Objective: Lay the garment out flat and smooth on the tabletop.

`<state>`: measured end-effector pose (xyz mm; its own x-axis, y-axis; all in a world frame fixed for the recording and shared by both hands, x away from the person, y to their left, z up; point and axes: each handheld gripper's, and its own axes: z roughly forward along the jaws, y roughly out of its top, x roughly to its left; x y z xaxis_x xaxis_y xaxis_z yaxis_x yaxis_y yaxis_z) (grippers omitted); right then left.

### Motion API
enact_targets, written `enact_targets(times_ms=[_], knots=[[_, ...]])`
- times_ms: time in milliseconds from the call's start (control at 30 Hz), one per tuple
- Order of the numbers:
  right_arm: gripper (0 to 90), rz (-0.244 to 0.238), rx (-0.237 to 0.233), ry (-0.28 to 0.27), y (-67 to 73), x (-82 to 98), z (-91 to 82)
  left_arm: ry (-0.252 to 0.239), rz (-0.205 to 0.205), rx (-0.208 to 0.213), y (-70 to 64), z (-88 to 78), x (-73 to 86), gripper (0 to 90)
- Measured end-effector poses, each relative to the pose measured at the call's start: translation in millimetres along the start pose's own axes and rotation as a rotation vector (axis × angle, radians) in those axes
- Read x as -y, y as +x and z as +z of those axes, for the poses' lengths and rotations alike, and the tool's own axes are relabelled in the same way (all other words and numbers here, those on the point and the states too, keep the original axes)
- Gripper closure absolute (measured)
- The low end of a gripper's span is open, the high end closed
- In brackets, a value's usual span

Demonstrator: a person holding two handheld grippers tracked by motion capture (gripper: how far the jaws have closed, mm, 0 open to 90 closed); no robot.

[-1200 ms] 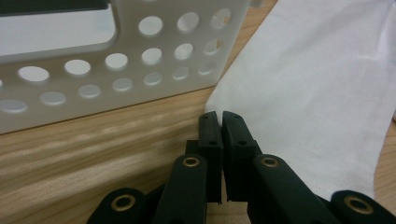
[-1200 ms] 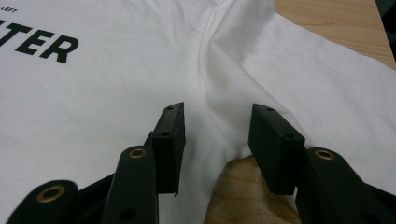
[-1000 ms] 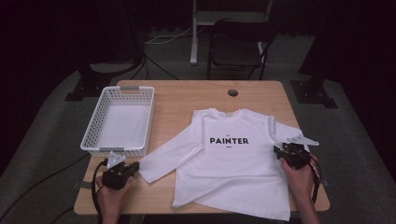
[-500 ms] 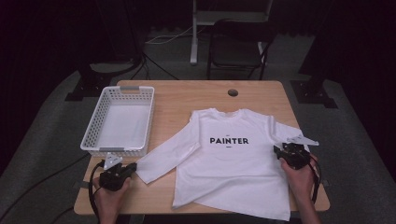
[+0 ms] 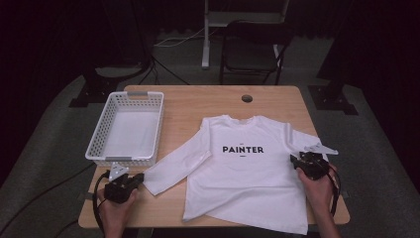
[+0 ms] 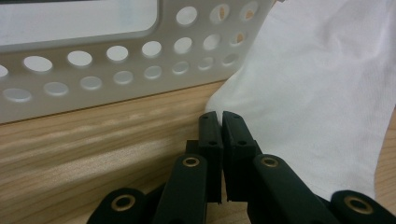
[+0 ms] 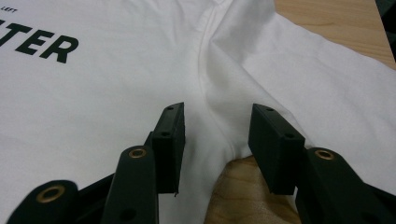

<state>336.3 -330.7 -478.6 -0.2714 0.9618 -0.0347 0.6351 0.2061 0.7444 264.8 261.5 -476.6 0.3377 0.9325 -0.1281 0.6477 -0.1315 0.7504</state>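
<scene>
Lying near tabletop's front-left corner, the sleeve (image 6: 322, 93) cuff sits right at L gripper (image 6: 219, 116) tips, jaws pressed together, nothing pinched. R gripper (image 7: 217, 123) jaws spread over shirt (image 5: 242, 173) armpit at the right edge.

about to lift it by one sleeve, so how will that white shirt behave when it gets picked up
The shirt will probably go floppy: it lies flat with soft creases, so it should sag from wherever it is pinched. It looks thin and light, likely easy to lift. The left gripper is shut at the sleeve cuff; the rest would likely drag across the table rather than rise together.
</scene>
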Motion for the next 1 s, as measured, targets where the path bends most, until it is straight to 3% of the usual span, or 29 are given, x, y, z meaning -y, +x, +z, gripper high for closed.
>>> enact_targets(times_ms=[1000], knots=[[55.4, 0.0, 0.001, 0.0, 0.1, 0.1, -0.1, -0.008, -0.012, -0.016, 4.9, -3.5, 2.8, 88.2]])
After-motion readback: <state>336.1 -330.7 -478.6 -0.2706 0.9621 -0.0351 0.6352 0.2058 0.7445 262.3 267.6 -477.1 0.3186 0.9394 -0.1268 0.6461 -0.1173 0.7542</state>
